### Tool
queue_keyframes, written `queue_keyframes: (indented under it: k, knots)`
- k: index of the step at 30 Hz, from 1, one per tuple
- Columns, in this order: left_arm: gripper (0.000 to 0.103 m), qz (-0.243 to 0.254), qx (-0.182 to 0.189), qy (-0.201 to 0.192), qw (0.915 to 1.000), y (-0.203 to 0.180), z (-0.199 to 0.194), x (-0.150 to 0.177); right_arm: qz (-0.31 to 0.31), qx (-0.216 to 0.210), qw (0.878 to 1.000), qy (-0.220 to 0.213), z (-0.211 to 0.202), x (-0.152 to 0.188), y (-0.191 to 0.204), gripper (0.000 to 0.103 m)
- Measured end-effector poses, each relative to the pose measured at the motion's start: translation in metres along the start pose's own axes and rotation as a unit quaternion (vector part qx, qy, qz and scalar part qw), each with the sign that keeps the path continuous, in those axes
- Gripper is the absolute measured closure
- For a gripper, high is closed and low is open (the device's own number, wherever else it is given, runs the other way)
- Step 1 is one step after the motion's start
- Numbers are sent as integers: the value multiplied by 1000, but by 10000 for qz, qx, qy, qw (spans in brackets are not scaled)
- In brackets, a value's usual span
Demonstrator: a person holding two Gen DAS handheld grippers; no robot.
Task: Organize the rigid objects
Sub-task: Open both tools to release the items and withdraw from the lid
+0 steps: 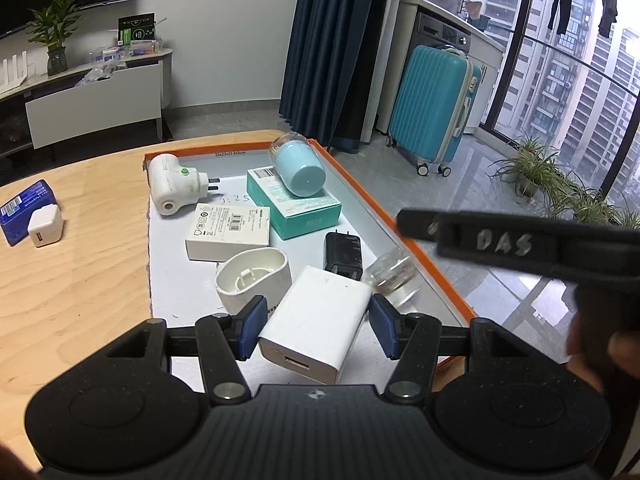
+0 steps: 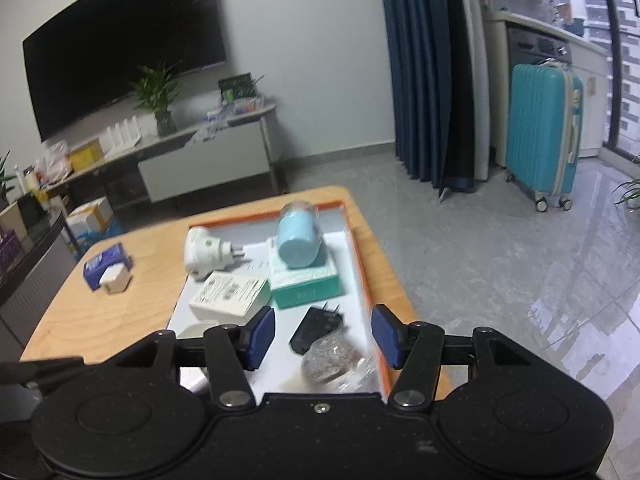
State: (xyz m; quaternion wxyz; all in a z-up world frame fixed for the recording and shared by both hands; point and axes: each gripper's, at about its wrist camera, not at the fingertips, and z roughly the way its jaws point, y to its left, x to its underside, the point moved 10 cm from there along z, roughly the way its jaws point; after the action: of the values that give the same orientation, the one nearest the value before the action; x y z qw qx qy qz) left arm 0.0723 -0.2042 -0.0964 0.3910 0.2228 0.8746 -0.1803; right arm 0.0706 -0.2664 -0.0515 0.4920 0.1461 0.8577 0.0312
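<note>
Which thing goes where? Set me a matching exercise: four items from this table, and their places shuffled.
Things:
1. white adapter
2. pale blue jar
3. white cube charger
4. black charger

Places:
a. on the blue box, outside the tray
b. on the tray floor
c. in the left gripper
d. lying on the teal box

Pairs: 1-c, 2-d, 3-a, 4-b

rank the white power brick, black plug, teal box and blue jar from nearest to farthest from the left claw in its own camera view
1. White power brick: between the left claw's pads.
2. Black plug: just beyond it, slightly right.
3. Teal box: middle of the tray.
4. Blue jar: lying on the box's far end.
</note>
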Motion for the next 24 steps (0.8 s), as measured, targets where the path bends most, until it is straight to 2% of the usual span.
queue_keyframes:
  k: [6,7,9,13,15,19,21,24]
  knots:
    - [46,102,126,140,9998,-6,10,4,101,-8,9998,-150,-11,-7,-3,37]
    - [45,81,139,139,9998,-5,10,4,78,-19,9998,-165,-12,-8,-2,37]
    - [33,48,170,97,9998,-5,8,2,58,-30,9998,-196,-15,-10,0,37]
    - [33,-71,109,-11,9999,3,-4,-5,17,-83,9997,-249,-22,-14,7,37]
    - [26,-123,8,-51,9999,9,-11,-8,-28,-112,9996,-270,-25,-15,12,37]
    - [14,-226,-330,-166,9991,25,-28,-18,-83,-148,9992,-350,-31,-19,22,24]
    - [5,-293,-522,-222,9980,35,-37,-22,-93,-194,9991,-359,-34,-21,28,22]
    - [2,-372,-835,-265,9955,52,-49,-25,-166,-290,9987,-376,-37,-24,39,17]
